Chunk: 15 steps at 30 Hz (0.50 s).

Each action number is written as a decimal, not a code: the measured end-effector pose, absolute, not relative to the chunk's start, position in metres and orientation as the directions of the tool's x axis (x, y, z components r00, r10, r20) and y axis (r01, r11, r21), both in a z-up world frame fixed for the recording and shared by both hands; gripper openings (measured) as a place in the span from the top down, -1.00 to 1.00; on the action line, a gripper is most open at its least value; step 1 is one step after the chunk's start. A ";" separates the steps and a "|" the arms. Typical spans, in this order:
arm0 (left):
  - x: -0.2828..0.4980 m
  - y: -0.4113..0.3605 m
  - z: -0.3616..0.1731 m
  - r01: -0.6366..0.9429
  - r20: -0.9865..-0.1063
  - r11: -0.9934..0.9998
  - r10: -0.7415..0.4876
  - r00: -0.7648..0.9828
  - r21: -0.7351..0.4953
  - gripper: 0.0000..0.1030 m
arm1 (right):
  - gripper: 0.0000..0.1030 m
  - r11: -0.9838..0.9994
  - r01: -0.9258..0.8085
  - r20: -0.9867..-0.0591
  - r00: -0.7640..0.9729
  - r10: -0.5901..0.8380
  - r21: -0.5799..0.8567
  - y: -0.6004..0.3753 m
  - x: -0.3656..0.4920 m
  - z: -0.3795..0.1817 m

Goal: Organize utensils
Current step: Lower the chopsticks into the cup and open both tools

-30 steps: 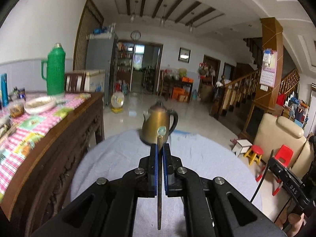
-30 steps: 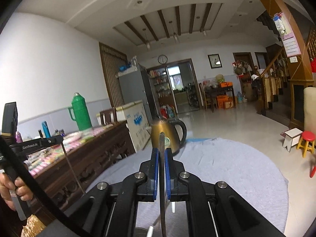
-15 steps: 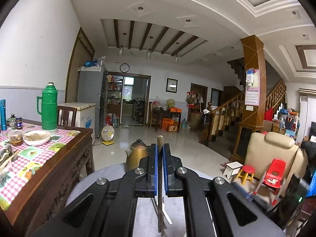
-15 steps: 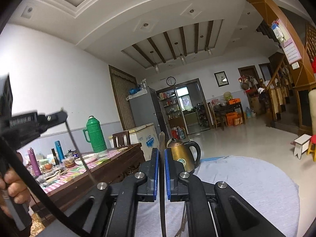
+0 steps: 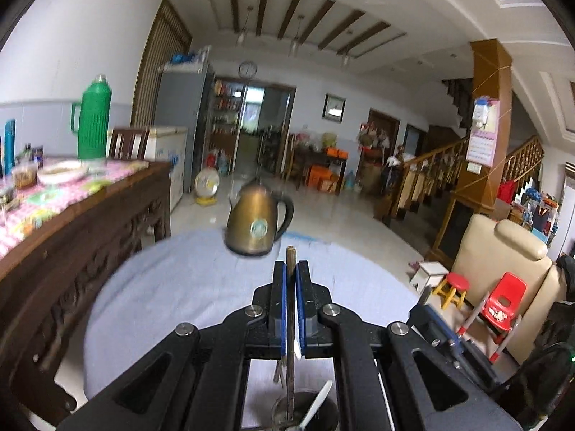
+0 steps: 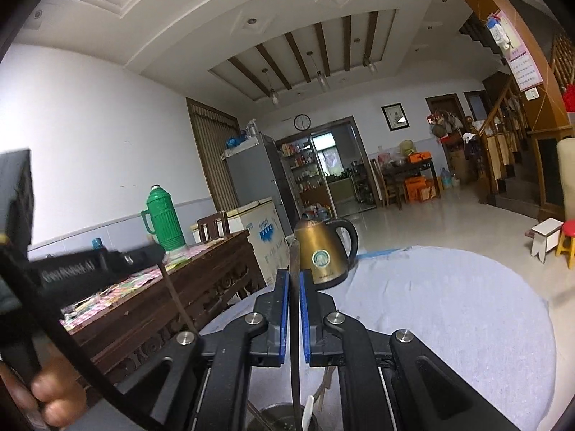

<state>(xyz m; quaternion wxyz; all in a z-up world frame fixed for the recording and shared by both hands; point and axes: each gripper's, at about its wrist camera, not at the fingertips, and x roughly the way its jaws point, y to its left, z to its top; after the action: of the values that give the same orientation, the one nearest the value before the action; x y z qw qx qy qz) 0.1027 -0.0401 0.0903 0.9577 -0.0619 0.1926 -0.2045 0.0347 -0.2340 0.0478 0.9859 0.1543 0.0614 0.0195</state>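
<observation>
My left gripper [image 5: 291, 269] is shut on a thin brown chopstick [image 5: 290, 323] held upright. Its lower end dips into a metal cup [image 5: 305, 413] at the bottom edge, where a white spoon [image 5: 318, 404] leans. My right gripper [image 6: 294, 276] is shut on a dark chopstick [image 6: 295, 323], also upright, whose lower end reaches the same metal cup [image 6: 280, 416] beside the white spoon [image 6: 308, 413]. In the right wrist view the left gripper's body [image 6: 90, 269] shows at the left, held by a hand [image 6: 46, 395]. The cup stands on a round table with a grey-blue cloth [image 5: 187, 287].
A gold kettle [image 5: 255, 222] stands at the far side of the round table [image 6: 449, 305]. A dark carved wooden table [image 5: 90, 237] with a pink checked cloth, a green thermos [image 5: 91, 125] and bowls is at the left. Small stools and a red chair [image 5: 503, 301] stand at the right.
Both grippers have come down and the metal cup with the spoon now shows under them. The left view has swung so the kettle sits left of its fingers. Both grips are unchanged.
</observation>
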 end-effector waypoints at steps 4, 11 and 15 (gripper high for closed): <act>0.105 -0.047 0.075 0.357 -0.404 0.917 -0.398 0.823 -0.177 0.90 | 0.87 0.953 -0.018 -0.148 0.987 0.066 0.301 -0.237 0.033 0.039; 0.115 -0.058 0.057 0.382 -0.519 0.907 -0.416 0.747 -0.178 0.90 | 0.86 0.947 -0.031 -0.241 0.964 0.113 0.320 -0.239 0.041 0.023; 0.120 -0.062 0.051 0.400 -0.557 0.895 -0.438 0.705 -0.198 0.90 | 0.80 0.933 -0.034 -0.278 0.950 0.141 0.358 -0.247 0.044 0.015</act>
<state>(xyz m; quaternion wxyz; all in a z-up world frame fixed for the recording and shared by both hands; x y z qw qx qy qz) 0.1202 -0.0618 0.0513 0.9228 -0.0310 0.3097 -0.2270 0.0439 -0.2468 0.0147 0.9714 0.1774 0.1511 0.0449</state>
